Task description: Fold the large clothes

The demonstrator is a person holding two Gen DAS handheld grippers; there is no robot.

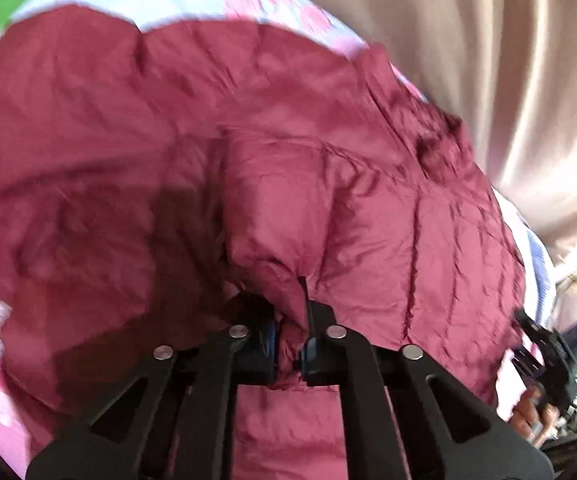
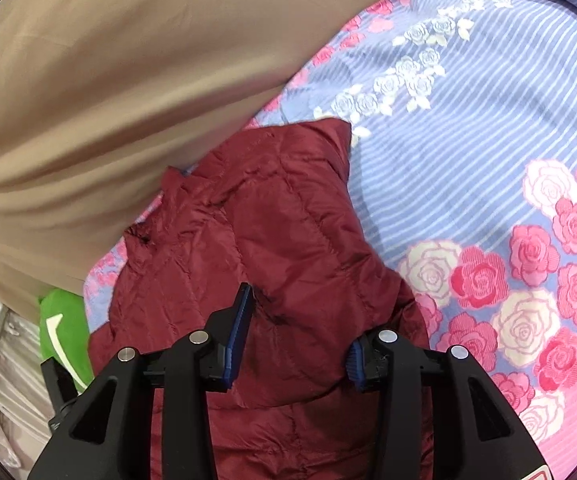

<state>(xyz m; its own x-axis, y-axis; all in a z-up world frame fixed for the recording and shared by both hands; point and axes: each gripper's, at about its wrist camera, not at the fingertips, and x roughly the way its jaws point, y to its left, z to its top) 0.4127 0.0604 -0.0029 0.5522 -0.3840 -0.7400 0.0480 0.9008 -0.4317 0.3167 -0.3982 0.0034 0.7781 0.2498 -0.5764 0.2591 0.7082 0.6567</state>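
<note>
left gripper (image 1: 288, 344) is clamped on a bunched bit of the maroon puffer jacket (image 2: 272, 232) lying on the floral bedsheet (image 2: 488, 120) near its curtain-side edge; right gripper (image 2: 294, 344) gapes wide over it, so that slick fabric could slip out mid-fold

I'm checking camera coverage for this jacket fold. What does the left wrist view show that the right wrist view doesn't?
Only the left wrist view shows the left claw shut on a bunched fold of the maroon puffer jacket, plus the right claw seen from outside at the jacket's right edge.

Only the right wrist view shows the right claw's open jaws over the jacket, a green item, and the rose pattern sharply.

Both show the jacket, the floral bedsheet and the beige curtain.
</note>
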